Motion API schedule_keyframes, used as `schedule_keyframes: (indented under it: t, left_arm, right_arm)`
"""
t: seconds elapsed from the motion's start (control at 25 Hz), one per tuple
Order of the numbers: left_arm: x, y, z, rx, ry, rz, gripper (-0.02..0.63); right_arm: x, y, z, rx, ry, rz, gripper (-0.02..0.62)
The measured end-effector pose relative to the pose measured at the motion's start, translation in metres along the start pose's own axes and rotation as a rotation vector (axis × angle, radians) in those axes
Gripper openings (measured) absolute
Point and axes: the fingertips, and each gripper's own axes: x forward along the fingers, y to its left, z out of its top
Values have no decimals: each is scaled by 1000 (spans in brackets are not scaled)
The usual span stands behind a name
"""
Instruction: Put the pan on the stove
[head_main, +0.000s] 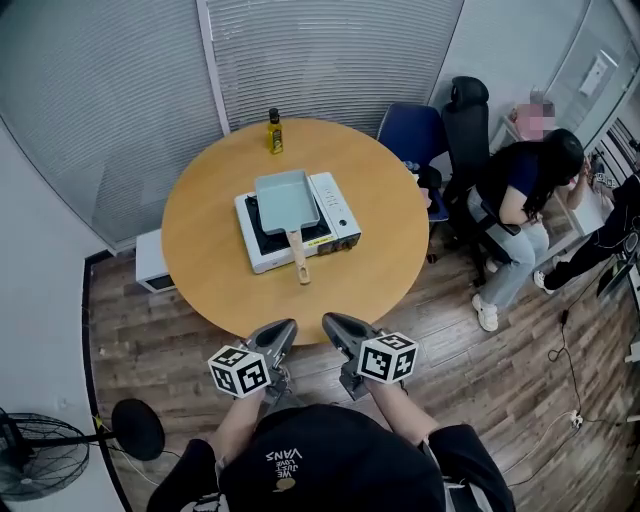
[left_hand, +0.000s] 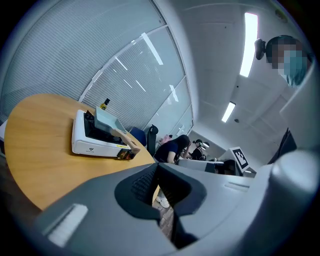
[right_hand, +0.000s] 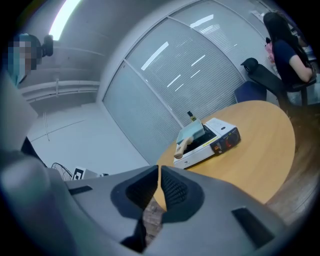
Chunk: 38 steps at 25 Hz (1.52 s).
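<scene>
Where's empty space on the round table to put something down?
Bare wood lies left of the stove, right of it up to the rim of the table, and in front of the pan handle. The middle is taken by stove and pan; a bottle stands at the far edge.

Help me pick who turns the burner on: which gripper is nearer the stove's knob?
Right, narrowly. The right gripper hovers off the near edge of the table, almost in line with the knob; the left gripper is beside it, farther left.
</scene>
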Motion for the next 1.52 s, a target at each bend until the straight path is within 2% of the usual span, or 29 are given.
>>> schedule_keyframes:
  t: [0.44,0.8,1.52]
  left_arm:
    - [-25,-26,-34,9,-24,51,9]
    - [-39,-40,-58,14,-14,69,9]
    - [-41,-50,-76,2,-11,86,9]
  right_arm:
    - [-29,14,-38,-10,61,19,20]
    - [-49,13,-61,-12,97,-15,14]
    - [-63,11,-76,-7,111,-12,14]
